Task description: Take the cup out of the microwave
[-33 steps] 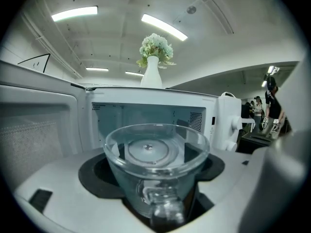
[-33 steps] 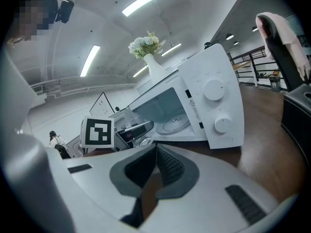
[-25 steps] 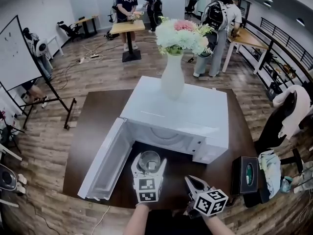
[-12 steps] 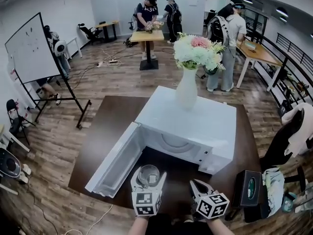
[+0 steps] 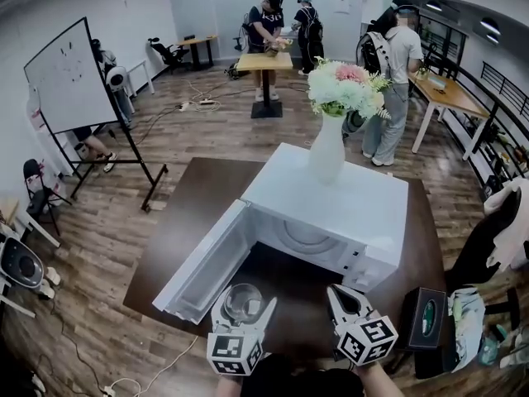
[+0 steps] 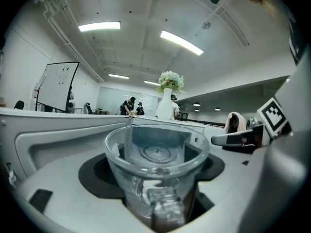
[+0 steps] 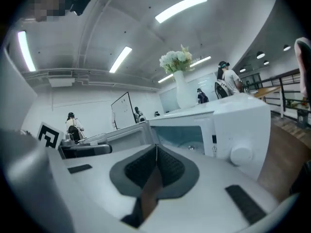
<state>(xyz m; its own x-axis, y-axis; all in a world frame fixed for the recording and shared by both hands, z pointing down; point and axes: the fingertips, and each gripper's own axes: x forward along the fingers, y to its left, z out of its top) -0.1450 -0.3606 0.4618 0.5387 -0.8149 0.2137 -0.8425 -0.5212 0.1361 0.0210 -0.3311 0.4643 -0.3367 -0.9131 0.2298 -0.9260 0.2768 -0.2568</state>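
Already the cup [image 5: 241, 298] is gripped by the left tool [image 5: 244, 313], clear of the microwave [image 5: 331, 197], above the counter [image 5: 186, 213]; only setting down seems left. The right tool [image 7: 154, 159] is shown pressed together, empty, in its own view alone; the open door [image 5: 202, 263] is shown in the head view

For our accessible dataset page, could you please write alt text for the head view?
The left tongs grip a clear glass cup in front of a white microwave whose door stands open; the right tongs, shut and empty, hover beside them. A vase of flowers stands on the microwave.
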